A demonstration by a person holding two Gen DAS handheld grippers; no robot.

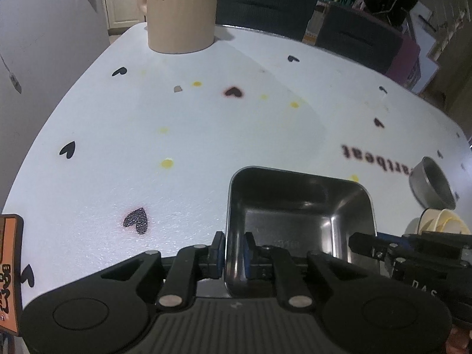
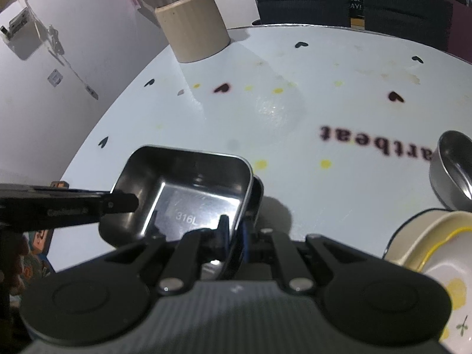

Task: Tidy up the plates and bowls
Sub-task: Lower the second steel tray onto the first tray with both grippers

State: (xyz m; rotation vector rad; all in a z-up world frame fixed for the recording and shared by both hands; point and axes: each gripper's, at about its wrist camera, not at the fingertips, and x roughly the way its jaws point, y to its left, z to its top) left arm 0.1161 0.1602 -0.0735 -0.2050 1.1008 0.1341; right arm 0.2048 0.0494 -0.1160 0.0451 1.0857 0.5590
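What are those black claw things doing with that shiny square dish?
A person is tidying dishes with two hand-held grippers. Both the left gripper and the right gripper pinch a wall of the square steel dish, one on each side. A round metal bowl lies tipped on the table, next to a cream bowl. A beige jar stands at the far edge.
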